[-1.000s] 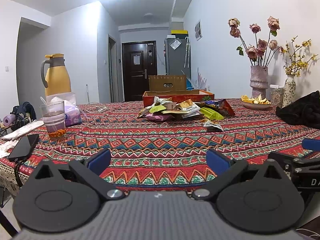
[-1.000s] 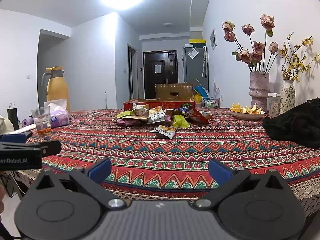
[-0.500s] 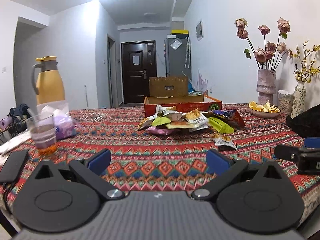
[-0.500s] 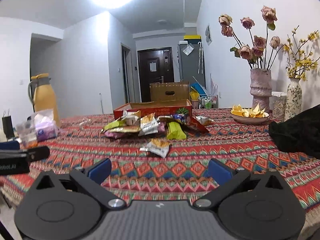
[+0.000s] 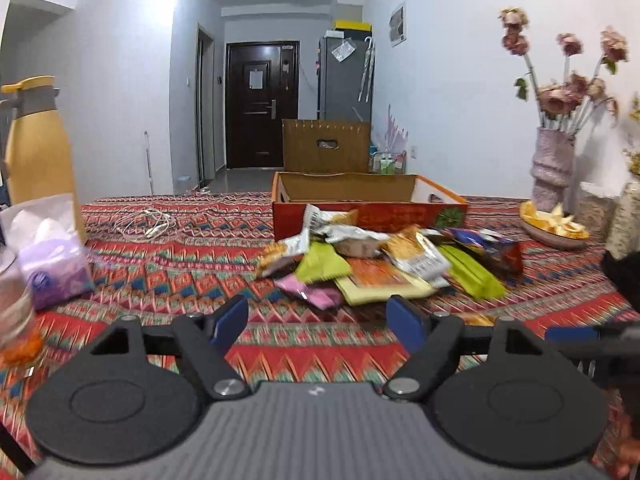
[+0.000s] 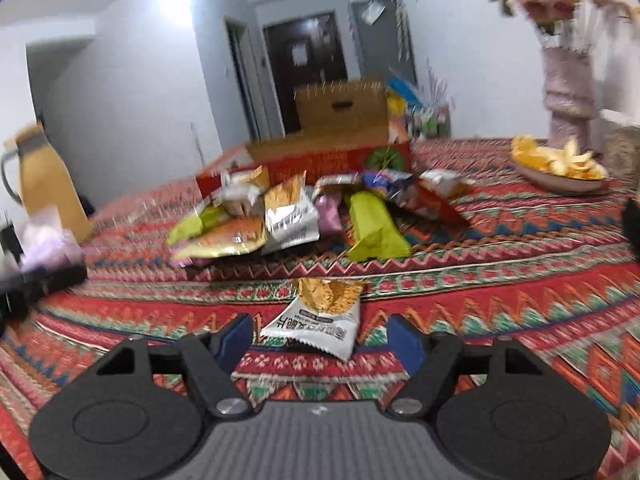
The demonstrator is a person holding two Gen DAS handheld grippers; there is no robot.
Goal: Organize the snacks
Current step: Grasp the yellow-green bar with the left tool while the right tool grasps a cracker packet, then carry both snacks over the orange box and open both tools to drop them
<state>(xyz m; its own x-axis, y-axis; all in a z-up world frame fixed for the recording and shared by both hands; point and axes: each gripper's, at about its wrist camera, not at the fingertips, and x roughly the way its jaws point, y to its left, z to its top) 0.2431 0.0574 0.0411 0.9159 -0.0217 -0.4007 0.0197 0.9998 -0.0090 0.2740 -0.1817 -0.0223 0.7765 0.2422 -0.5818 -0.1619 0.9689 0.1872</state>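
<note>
A pile of snack packets [image 5: 384, 264] lies on the patterned tablecloth in front of an open red cardboard box [image 5: 360, 196]. The pile [image 6: 296, 216] and the box [image 6: 320, 156] also show in the right wrist view. One white and orange packet [image 6: 320, 316] lies apart, nearer me. My left gripper [image 5: 318, 320] is open and empty, just short of the pile. My right gripper [image 6: 320, 340] is open, its blue pads on either side of the lone packet's near end, not closed on it.
A yellow thermos [image 5: 36, 148], a tissue pack [image 5: 52, 256] and a glass [image 5: 12, 320] stand at the left. A plate of orange peel [image 5: 554, 226] and a vase of dried roses [image 5: 554, 168] stand at the right. A white cable [image 5: 144, 224] lies behind.
Both grippers have moved forward over the table toward the snacks. The right one has tilted down and now has the lone packet between its open fingers.
</note>
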